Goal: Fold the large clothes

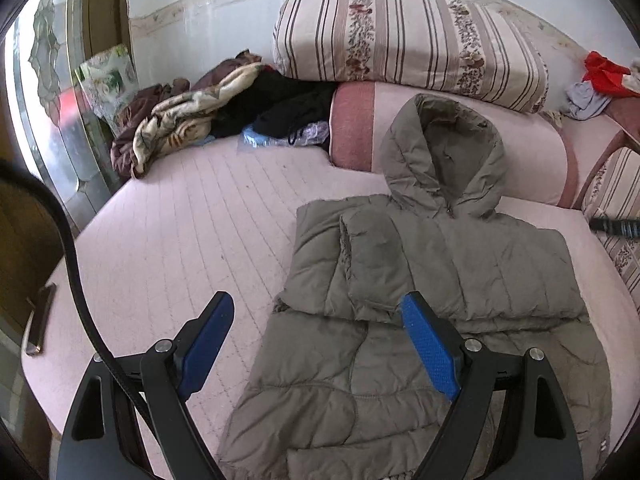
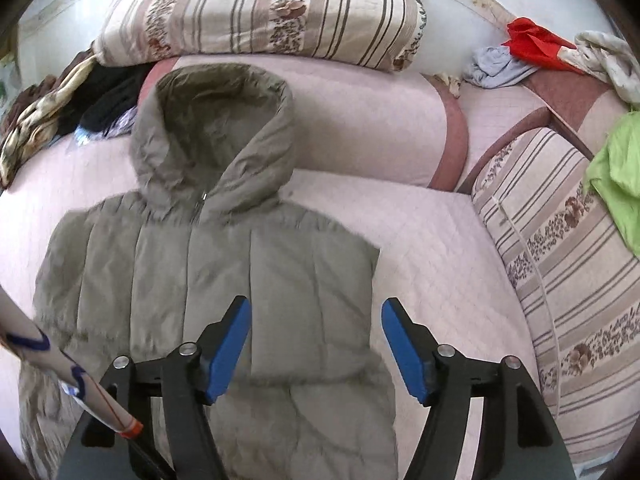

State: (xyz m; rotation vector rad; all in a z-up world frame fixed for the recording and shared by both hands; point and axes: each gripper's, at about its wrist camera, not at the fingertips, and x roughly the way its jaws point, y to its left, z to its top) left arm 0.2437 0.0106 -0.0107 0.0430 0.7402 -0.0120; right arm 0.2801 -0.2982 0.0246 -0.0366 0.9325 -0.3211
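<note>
Striped pillow (image 1: 408,36), perhaps phone (image 1: 40,324)

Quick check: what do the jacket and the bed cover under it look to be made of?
Jacket: likely thin synthetic shell over puffy filling, matte olive; stitched channels bulge and crinkle. Bed cover: looks like quilted pink cloth, matte; stitched lines cross it.

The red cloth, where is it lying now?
The red cloth lies at the far right in both wrist views, on the bed's raised edge, beside a grey-blue garment and right of the striped floral quilt.

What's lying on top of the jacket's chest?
Both sleeves are folded across the jacket front. They cover most of the zipper; only its top shows below the hood.
</note>
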